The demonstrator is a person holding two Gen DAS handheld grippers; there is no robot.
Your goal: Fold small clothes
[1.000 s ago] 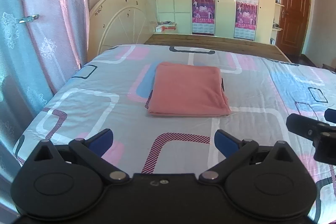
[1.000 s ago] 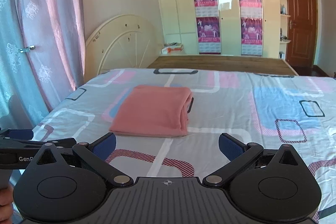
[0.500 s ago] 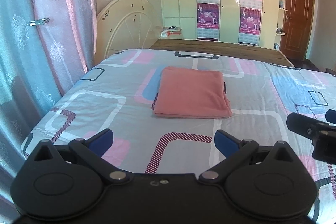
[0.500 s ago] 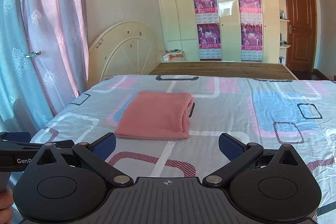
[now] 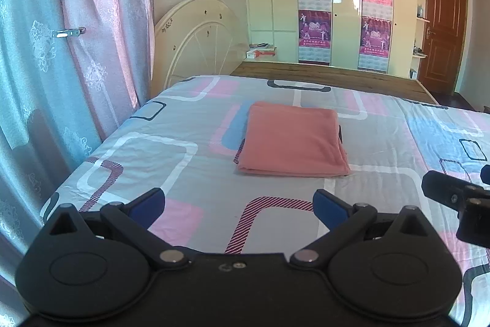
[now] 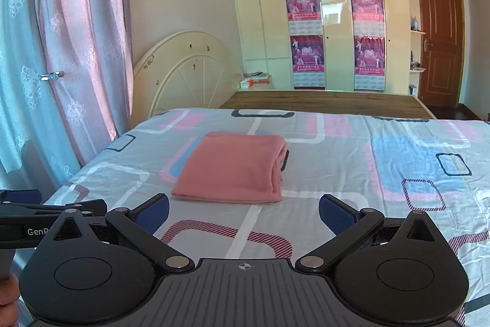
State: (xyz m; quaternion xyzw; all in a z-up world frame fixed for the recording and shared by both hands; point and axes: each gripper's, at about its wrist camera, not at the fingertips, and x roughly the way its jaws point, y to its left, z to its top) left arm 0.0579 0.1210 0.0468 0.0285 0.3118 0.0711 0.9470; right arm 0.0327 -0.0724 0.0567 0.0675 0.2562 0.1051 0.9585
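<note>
On the bed, folded cloth lies lengthwise away (both claws wide, empty).

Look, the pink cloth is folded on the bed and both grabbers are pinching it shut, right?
Not quite. The pink cloth is folded on the bed, but neither grabber touches it. The left wrist view shows the left gripper open and apart from it; the right gripper is open too.
</note>
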